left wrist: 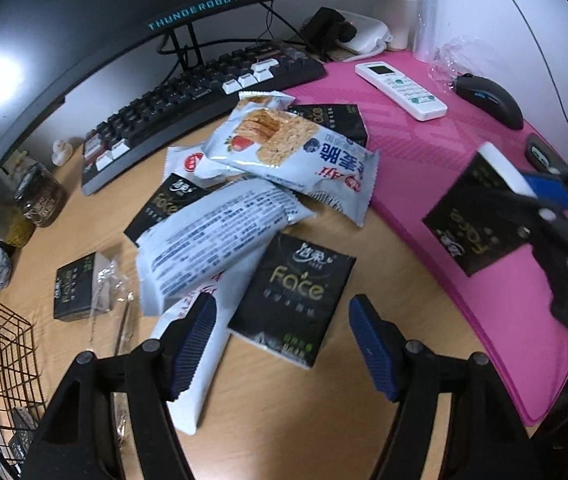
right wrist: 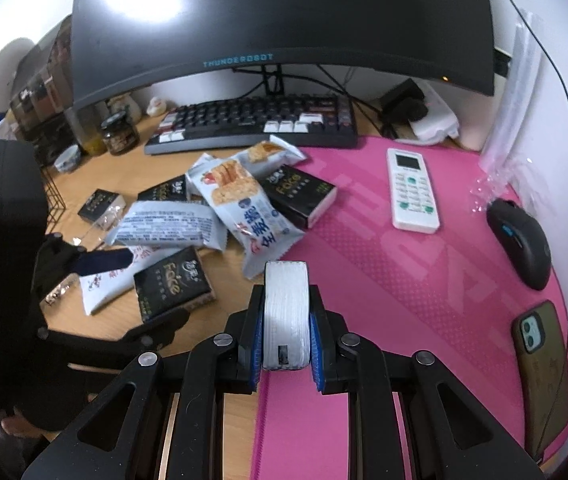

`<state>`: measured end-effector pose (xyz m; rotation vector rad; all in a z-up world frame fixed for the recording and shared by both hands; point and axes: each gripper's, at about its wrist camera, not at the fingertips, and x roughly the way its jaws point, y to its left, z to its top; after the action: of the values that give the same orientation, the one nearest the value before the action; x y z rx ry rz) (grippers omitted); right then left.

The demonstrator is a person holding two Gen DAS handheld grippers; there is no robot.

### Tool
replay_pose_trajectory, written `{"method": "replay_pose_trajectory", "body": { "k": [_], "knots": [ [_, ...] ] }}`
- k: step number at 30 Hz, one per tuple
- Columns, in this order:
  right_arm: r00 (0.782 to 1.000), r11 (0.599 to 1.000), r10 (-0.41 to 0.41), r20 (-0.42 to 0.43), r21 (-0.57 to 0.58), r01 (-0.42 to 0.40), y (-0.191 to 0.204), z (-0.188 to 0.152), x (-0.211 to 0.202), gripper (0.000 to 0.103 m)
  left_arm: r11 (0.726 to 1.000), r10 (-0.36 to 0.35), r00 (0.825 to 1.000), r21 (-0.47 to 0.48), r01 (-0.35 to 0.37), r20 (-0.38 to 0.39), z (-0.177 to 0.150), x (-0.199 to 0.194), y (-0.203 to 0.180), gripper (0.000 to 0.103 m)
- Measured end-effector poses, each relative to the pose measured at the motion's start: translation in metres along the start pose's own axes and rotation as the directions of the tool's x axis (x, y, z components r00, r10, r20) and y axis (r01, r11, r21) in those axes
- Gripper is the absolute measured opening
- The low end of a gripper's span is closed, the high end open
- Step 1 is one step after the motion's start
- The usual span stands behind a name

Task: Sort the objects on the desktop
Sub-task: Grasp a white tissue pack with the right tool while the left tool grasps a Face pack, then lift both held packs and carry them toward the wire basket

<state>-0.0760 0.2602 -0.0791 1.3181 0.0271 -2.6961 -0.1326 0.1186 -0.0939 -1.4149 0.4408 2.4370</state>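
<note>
1. Right tool (right wrist: 285, 330) clamped on a black tissue pack (right wrist: 286, 312), raised over the pink mat (right wrist: 423, 280)
2. Left tool (left wrist: 284, 344) spread apart above the snack-and-tissue pile (left wrist: 244, 184) on the tabletop (left wrist: 303, 400)

The left gripper (left wrist: 284, 344) hangs wide open over the wooden desk (left wrist: 323, 392), a black tissue pack (left wrist: 293, 298) lying flat between its blue pads (left wrist: 371, 348). Off to the right, the right gripper (left wrist: 539, 188) clamps another black tissue pack (left wrist: 471, 216) above the pink mat (left wrist: 423, 152).
</note>
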Motion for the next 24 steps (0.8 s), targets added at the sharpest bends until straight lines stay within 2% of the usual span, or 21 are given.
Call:
{"method": "replay_pose_trajectory", "body": {
  "k": [2,5,9,20,24],
  "knots": [
    [1.000,1.000,-0.007,-0.003,0.007,0.007,-0.004,-0.002,0.000,0.019,1.000,-0.006,1.000,0.002,0.006,-0.003,0.003,0.004,-0.002,0.073],
    [1.000,1.000,-0.017,-0.004,0.019,0.017,-0.011,-0.007,-0.002,0.019,1.000,-0.013,1.000,0.007,0.013,0.000,0.007,0.006,-0.007,0.059],
    [0.999,0.999,-0.033,-0.003,0.038,0.033,-0.020,-0.011,-0.008,0.019,0.999,-0.010,1.000,0.033,0.010,-0.003,0.009,0.005,-0.017,0.054],
    [1.000,1.000,-0.026,-0.009,0.003,0.026,0.002,-0.023,-0.030,0.019,1.000,-0.020,0.998,0.001,0.020,-0.059,-0.024,-0.015,-0.020,0.053],
    [1.000,1.000,-0.019,-0.023,-0.001,0.019,0.008,-0.029,-0.032,0.019,1.000,-0.010,0.998,-0.013,0.009,-0.060,-0.031,-0.017,-0.014,0.057]
  ]
}}
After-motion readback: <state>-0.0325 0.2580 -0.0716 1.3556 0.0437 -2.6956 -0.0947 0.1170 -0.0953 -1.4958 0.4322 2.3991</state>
